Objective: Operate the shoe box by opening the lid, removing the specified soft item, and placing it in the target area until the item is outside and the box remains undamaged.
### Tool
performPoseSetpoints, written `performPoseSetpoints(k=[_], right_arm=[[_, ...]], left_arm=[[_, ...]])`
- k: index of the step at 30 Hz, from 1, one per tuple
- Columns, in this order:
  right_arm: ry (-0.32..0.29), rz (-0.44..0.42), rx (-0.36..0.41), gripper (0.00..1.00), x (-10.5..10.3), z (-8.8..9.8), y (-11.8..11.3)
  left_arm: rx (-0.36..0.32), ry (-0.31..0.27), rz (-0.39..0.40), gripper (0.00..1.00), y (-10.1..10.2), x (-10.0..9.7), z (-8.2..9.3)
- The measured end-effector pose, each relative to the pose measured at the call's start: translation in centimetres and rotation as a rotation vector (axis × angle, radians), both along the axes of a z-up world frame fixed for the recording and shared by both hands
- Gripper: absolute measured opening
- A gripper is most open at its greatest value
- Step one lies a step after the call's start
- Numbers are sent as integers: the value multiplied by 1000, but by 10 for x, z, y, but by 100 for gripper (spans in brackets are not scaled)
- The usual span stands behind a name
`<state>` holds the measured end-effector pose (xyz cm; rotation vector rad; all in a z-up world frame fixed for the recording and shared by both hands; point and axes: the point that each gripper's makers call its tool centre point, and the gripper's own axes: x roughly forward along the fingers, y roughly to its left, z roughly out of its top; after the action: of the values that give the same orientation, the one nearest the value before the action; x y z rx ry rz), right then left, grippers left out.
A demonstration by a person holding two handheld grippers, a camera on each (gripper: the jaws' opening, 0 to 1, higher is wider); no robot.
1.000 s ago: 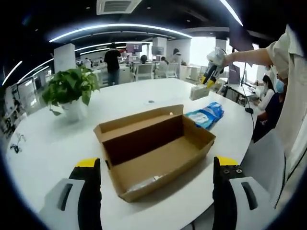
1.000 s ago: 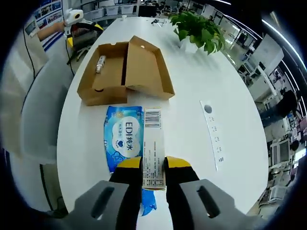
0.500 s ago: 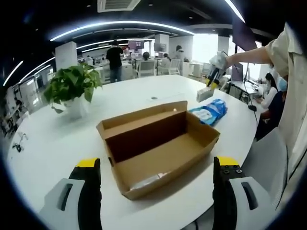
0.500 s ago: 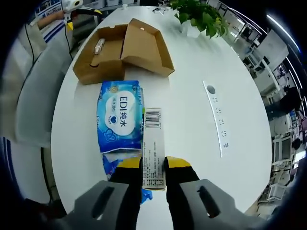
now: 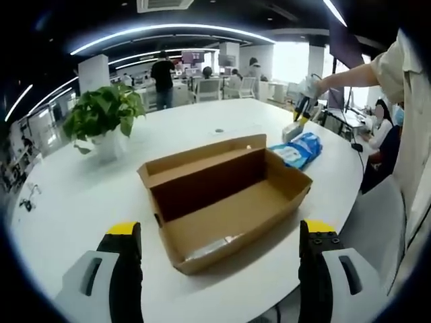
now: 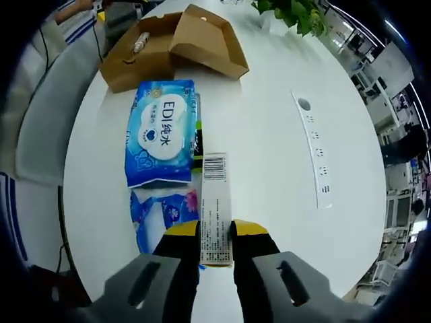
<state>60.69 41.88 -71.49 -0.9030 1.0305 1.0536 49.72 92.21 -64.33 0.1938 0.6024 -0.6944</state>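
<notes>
On the white worktop (image 5: 67, 195) my open shoe box (image 5: 225, 198) sits between my left gripper's (image 5: 219, 269) wide-apart jaws; my right gripper (image 6: 215, 245) clamps a narrow barcoded box (image 6: 215, 205) beside the blue wipes pack (image 6: 160, 131).

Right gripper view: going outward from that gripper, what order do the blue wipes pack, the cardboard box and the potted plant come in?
Measured from the right gripper:
1. Blue wipes pack, just ahead on the table, slightly left of the jaws.
2. Cardboard box, beyond the pack, lid open.
3. Potted plant, farthest, at the table's far end, to the right.
</notes>
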Motion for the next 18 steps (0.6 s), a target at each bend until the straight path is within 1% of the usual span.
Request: performPoseSetpoints(k=[4,8,11,15,18], right_arm=[[11,16,-28,15,-3,-7,-7],[16,17,-42,15,-1,-12,-16],[16,34,-70,15,0,-17,-22],[16,40,-91,15,2,-22,-28],[19,37,-93,15,4,-26,-29]], left_arm=[[10,8,3,100,0,1,-3],[16,12,4,100,0,3,-5],[20,18,2,99,-1,3,-7],[30,23,2,99,-2,4,-9],[35,25,5,99,-1,4,-9]])
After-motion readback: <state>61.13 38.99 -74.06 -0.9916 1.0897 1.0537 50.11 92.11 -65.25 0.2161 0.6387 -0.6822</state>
